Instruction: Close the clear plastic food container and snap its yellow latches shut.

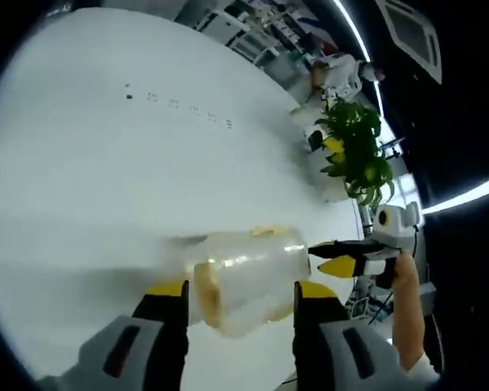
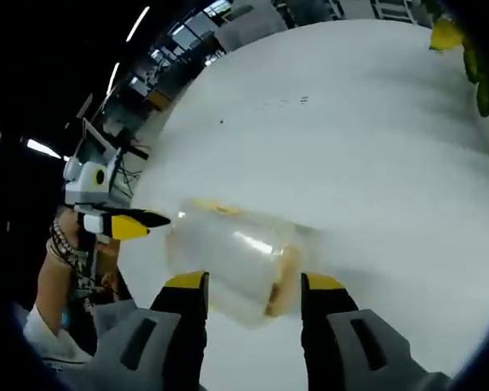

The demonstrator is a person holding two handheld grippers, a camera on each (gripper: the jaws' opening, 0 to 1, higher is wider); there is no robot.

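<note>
The container [image 1: 248, 277] is flanked by both grippers' spread jaws; its latches, seemingly unsnapped, should be pressed squarely.

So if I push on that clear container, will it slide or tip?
The clear container looks thin-walled and empty, so probably light. On the smooth white table it would likely slide rather than tip. Its glossy plastic may be slippery between the jaws.
</note>
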